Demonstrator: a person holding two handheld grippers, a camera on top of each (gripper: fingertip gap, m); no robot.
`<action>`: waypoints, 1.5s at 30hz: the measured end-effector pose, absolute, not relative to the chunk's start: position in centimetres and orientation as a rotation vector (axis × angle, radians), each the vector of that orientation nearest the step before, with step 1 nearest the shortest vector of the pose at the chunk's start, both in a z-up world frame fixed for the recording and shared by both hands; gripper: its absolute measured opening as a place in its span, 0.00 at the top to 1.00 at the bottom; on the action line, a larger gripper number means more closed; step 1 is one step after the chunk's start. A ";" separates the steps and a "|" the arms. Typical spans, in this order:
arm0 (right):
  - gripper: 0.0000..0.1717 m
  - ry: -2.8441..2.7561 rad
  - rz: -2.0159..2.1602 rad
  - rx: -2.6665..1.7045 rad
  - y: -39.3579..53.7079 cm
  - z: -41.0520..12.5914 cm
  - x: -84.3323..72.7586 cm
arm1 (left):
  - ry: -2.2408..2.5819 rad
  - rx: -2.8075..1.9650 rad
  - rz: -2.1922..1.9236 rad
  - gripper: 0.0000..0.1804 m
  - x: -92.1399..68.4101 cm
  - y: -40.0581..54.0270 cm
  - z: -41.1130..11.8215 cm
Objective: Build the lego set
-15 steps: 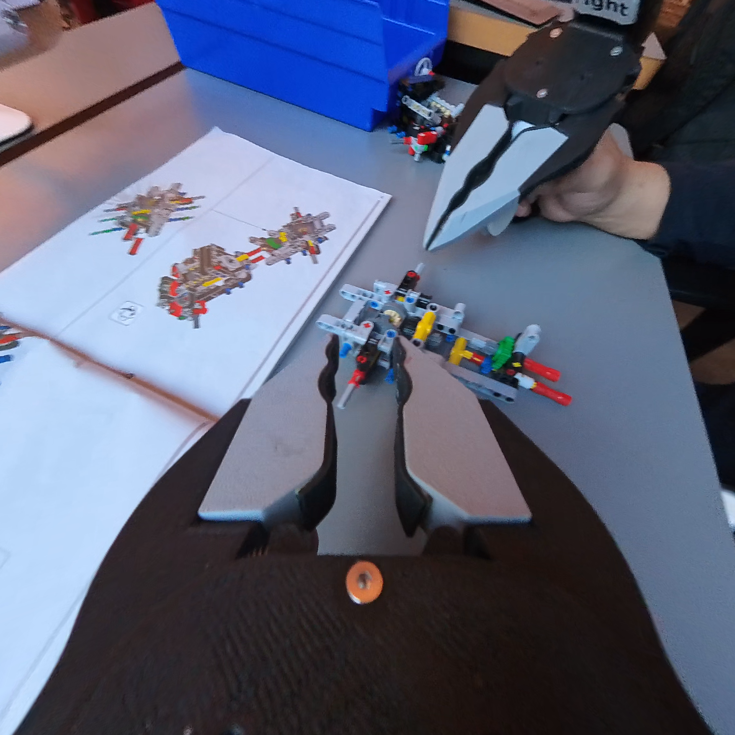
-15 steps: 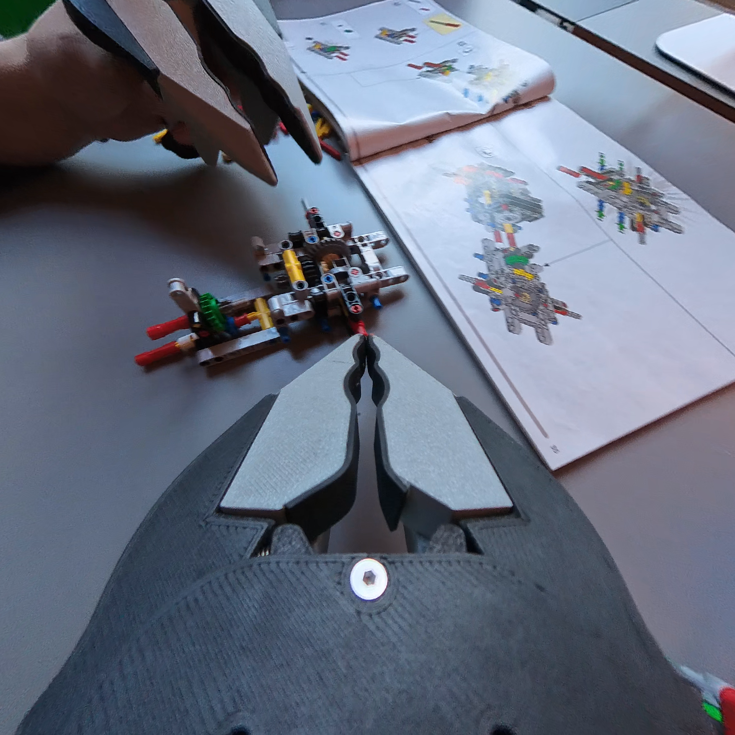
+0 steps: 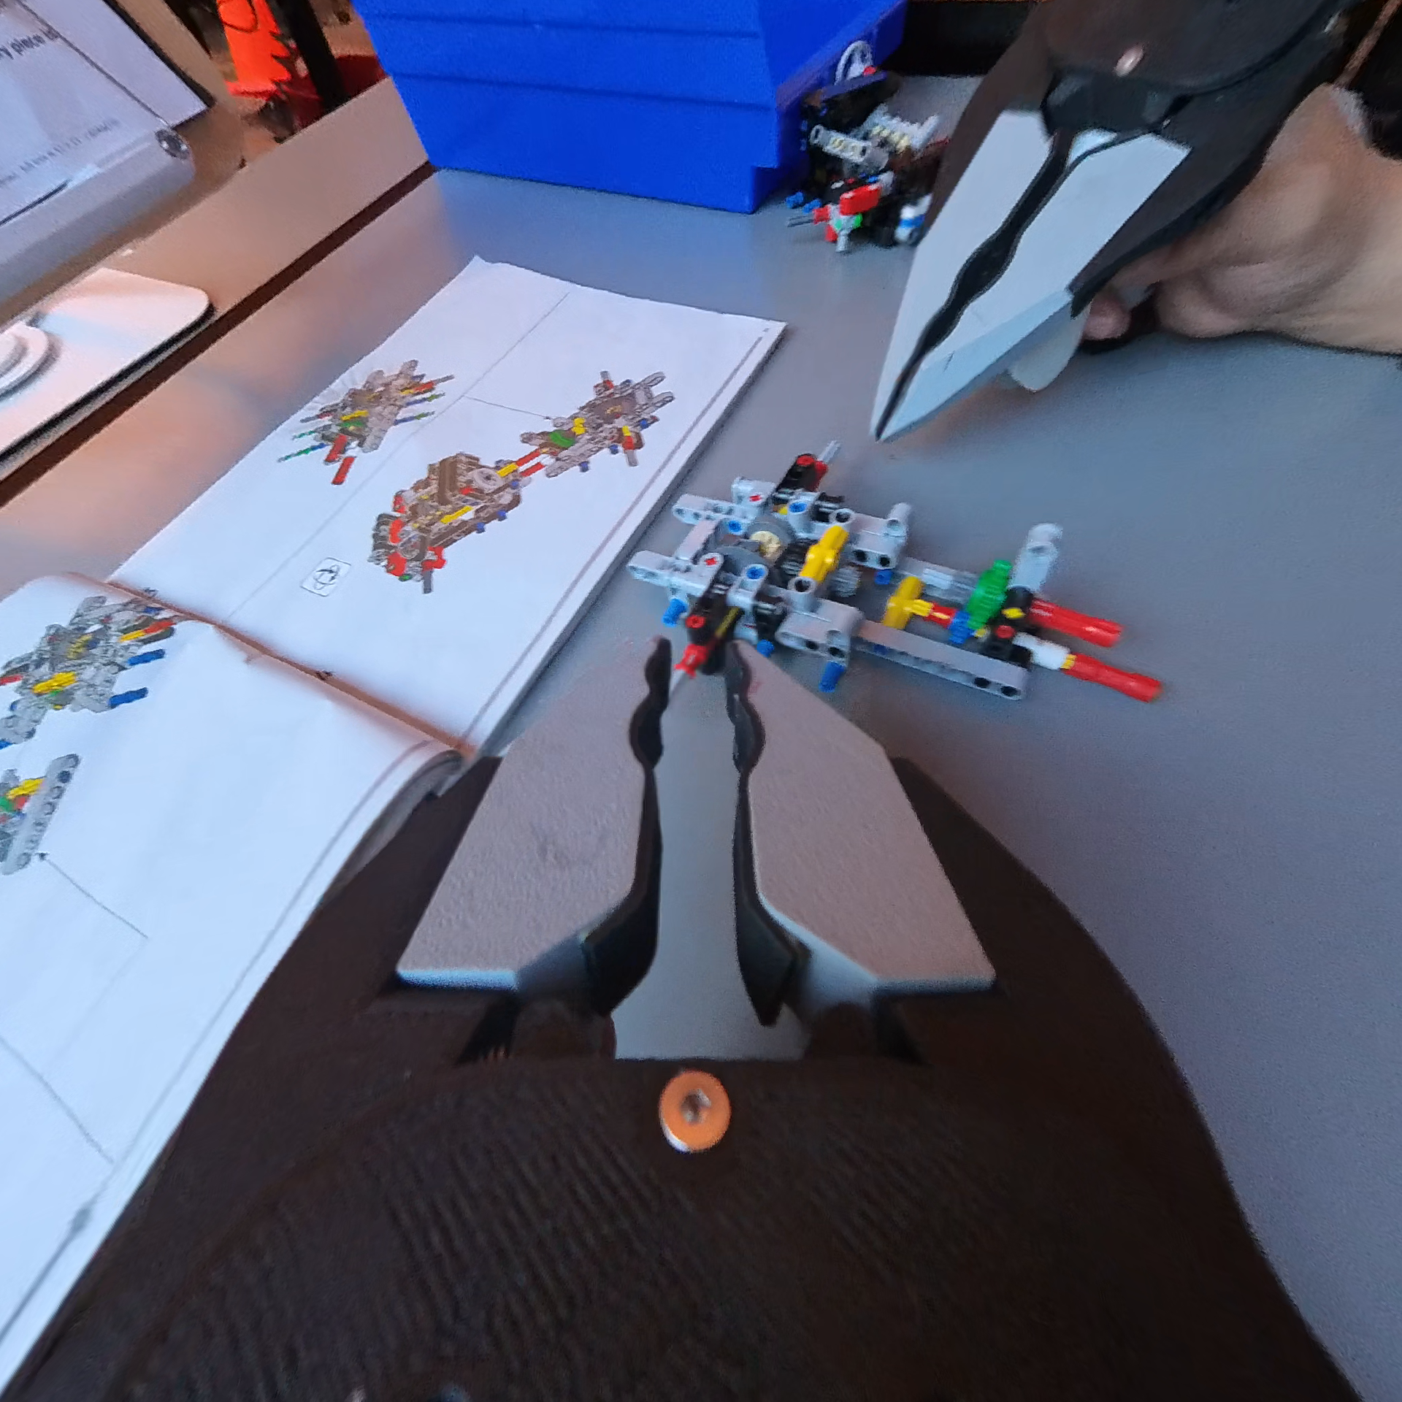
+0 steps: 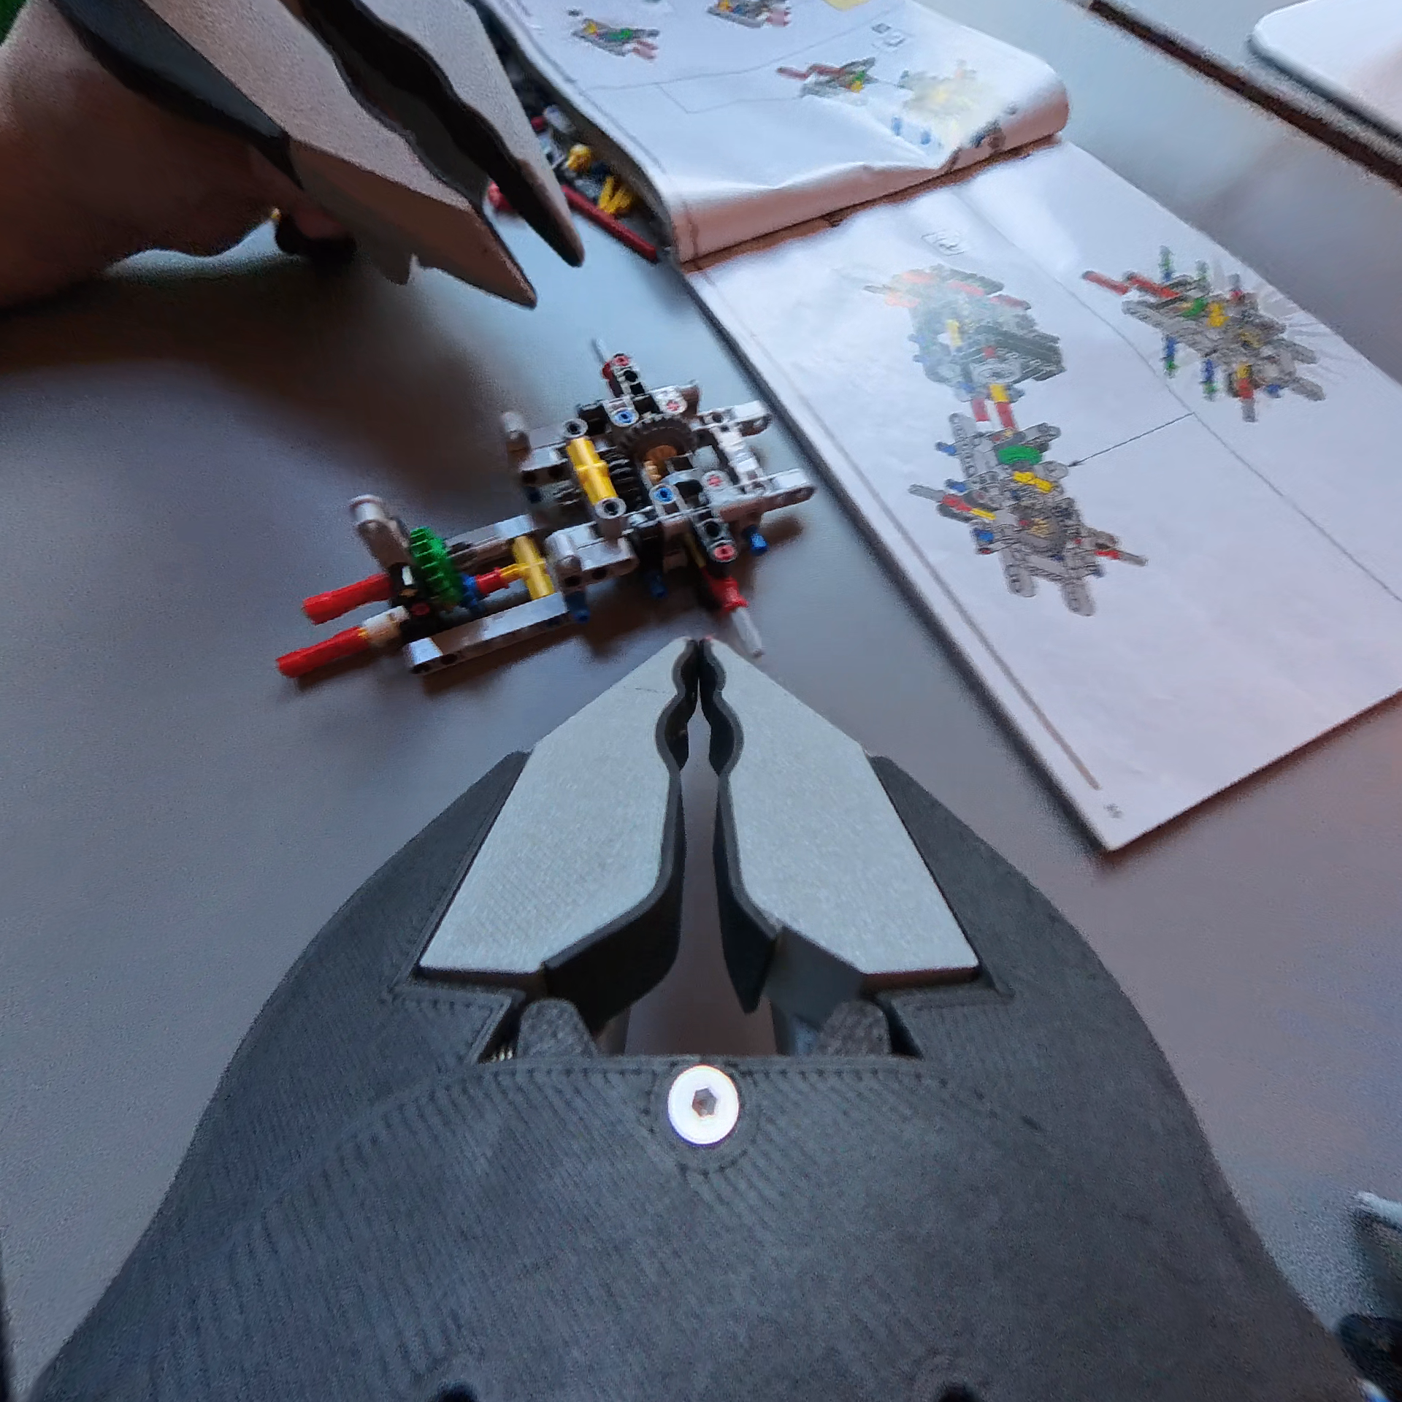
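Note:
A grey toy-brick assembly [image 3: 819,584] with yellow, green and red parts lies on the grey table [image 3: 1138,872]. My left gripper [image 3: 696,656] is open, with a narrow gap between its fingers. The assembly's red-and-grey axle end shows just past its tips. The right wrist view shows the left gripper [image 4: 554,277] raised above the table, clear of the assembly [image 4: 607,501] and holding nothing. My right gripper [image 4: 698,645] is shut and empty. Its tips are just short of the assembly's white axle end [image 4: 747,630]. It also shows in the left wrist view [image 3: 884,432], held by a hand [image 3: 1274,281].
An open instruction booklet [image 3: 425,607] lies left of the assembly, also seen in the right wrist view [image 4: 1138,607]. A blue bin [image 3: 607,99] stands at the back with a second small brick build [image 3: 865,182] beside it. Loose parts [image 4: 599,190] lie by the booklet's edge. The grippers' ends are close to 12 cm from one another.
My left gripper's fingers have narrowed and drawn back from the assembly's axle end, which they straddled before. My right gripper, still shut, has pulled back slightly from the assembly.

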State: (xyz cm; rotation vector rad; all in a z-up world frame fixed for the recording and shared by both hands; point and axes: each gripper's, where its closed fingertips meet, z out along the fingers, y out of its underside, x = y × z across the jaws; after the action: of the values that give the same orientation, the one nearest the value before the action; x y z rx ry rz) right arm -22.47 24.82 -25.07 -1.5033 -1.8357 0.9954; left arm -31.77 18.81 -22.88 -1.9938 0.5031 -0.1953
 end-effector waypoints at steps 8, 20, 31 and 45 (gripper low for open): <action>1.00 -1.980 0.883 -1.446 20.2 -26.6 -20.9 | 0.669 -2.116 -0.391 1.00 -27.1 14.9 -25.0; 0.82 -2.061 1.311 -1.665 15.8 -26.4 -20.8 | 0.635 -2.251 -0.820 0.75 -21.9 13.6 -26.1; 0.94 -2.150 1.311 -1.485 13.3 -25.8 -18.9 | 0.583 -2.296 -0.625 0.69 -23.4 12.0 -26.3; 0.80 -2.062 1.081 -1.328 18.7 -25.6 -19.9 | 0.643 -2.260 -0.265 0.65 -25.8 10.6 -27.2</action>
State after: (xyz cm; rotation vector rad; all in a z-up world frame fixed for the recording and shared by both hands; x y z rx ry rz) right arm -19.89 18.68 -25.58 -1.3281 -2.0625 1.0807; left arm -25.76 10.55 -27.17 -2.2605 0.6428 -0.2646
